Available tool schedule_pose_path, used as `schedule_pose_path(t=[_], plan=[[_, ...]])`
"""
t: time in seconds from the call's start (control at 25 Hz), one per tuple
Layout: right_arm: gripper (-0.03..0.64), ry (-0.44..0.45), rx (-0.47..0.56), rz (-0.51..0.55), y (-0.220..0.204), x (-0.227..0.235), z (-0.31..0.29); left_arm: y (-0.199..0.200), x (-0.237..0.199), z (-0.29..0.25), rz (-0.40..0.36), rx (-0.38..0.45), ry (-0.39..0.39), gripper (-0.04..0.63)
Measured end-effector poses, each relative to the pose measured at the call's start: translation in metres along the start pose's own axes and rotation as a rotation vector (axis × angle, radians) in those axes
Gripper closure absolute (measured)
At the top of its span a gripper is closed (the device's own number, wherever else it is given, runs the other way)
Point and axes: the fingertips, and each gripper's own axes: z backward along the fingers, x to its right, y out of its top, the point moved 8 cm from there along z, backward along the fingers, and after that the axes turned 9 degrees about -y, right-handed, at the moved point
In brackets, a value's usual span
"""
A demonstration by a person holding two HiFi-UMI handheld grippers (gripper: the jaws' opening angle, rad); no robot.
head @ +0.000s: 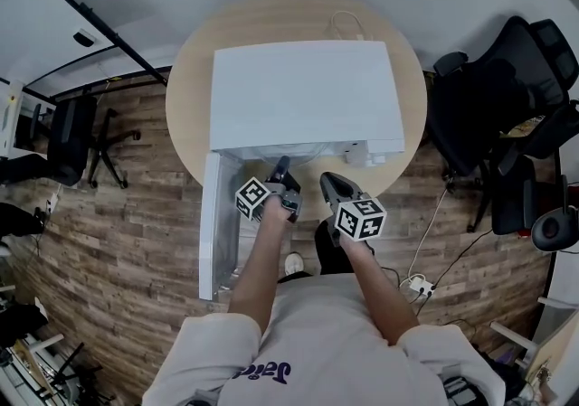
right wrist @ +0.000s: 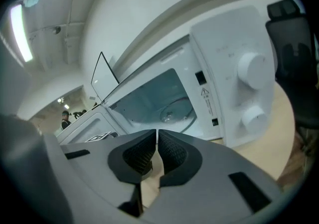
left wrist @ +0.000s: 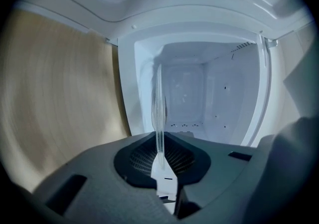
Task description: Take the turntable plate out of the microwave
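Clear glass turntable plate (left wrist: 159, 113), edge-on, sits pinched in ribbed fingers (left wrist: 141, 159) of the left gripper (left wrist: 160, 160); right gripper (right wrist: 157, 144) fingers touch, empty.

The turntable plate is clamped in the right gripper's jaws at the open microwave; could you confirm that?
Not quite: it is the left gripper that clamps the turntable plate at the open microwave, as the left gripper view shows; the right gripper is shut on nothing.

A: Is anything on your microwave (head: 303, 92) legible?
B: One warning triangle label (right wrist: 204, 93) on its control panel (right wrist: 229, 48); you cannot read the lines beneath it.
A: Elsewhere?
B: Purple script (head: 267, 371) on your shirt (head: 317, 336), upside down, illegible. Your left marker cube (head: 254, 197) and right marker cube (head: 360, 219) carry black-and-white square patterns, no words.
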Motion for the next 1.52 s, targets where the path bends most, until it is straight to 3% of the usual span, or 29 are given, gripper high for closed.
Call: schedule_pose_path(t=[0.2,0.36,0.4,0.48,0.8,0.96,1.16,1.32,1.52], plan=[[0.597,0.076,0.017,-0.238,-0.016,0.009,-0.011,-0.002,0.007,0.006,0.018,0.02,-0.031,0.554],[0.594,0.128,0.017,-0.364,-0.025,0.013,-0.021,-0.002,0.011,0.01,0.022,0.027,-0.039,0.554],[0.578,0.142,0.011,-0.404,-0.028,0.014,-0.024,-0.002,0.012,0.01,0.023,0.029,-0.04,0.554],[0.436,0.166,-0.005,-0.486,-0.033,0.016,-0.032,-0.002,0.014,0.011,0.026,0.031,-0.039,0.552],[0.419,0.208,0.042,-0.781,-0.044,0.032,-0.064,-0.006,0.017,0.018,0.027,0.029,-0.038,0.552],[0.419,0.272,0.082,-0.833,-0.041,0.039,-0.087,-0.009,0.019,0.025,0.027,0.028,-0.039,0.552],[0.419,0.224,0.069,-0.903,-0.046,0.048,-0.103,-0.018,0.02,0.035,0.033,0.037,-0.05,0.552],[0.42,0.282,0.084,-0.94,-0.044,0.042,-0.113,-0.025,0.021,0.042,0.017,0.042,-0.058,0.552],[0.454,0.278,0.114,-0.94,-0.041,0.04,-0.114,-0.034,0.022,0.054,0.028,0.041,-0.071,0.552]])
